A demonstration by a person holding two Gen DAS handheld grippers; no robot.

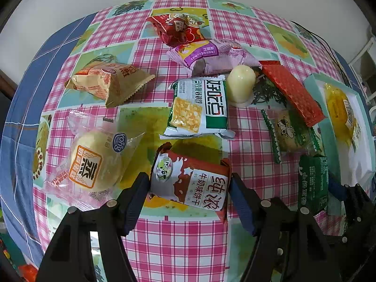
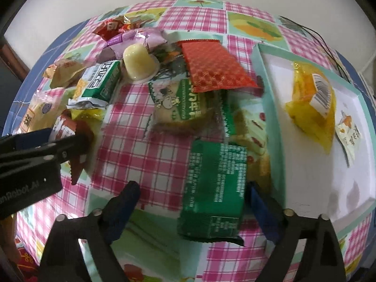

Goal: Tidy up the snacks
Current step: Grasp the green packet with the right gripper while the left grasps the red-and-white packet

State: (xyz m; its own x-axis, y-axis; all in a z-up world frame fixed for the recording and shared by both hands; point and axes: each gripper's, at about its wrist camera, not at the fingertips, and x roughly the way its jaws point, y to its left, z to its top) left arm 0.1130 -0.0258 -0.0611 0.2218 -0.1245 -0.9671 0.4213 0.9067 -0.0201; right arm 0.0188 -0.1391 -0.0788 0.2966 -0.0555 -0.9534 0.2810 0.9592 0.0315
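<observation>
Taking the white tray (image 2: 277, 122) with the mint rim as the landmark, the loose snacks are lying scattered well to its left on the checked surface (image 1: 178, 242). Farthest from the tray, the left gripper (image 1: 189, 193) is reaching in with its jaws spread on either side of the brown milk biscuit packet (image 1: 190, 183), both pads appearing to touch the wrapper edges, probably lining up to pinch it across its width. Nearer the tray, just beside its left rim, the right gripper (image 2: 191, 202) is straddling the dark green packet (image 2: 215, 190); its jaws are spread wide, with a clear gap on the left side. Inside the tray a yellow packet (image 2: 310, 108) is lying already, which suggests the tray is where the snacks are being gathered.
</observation>
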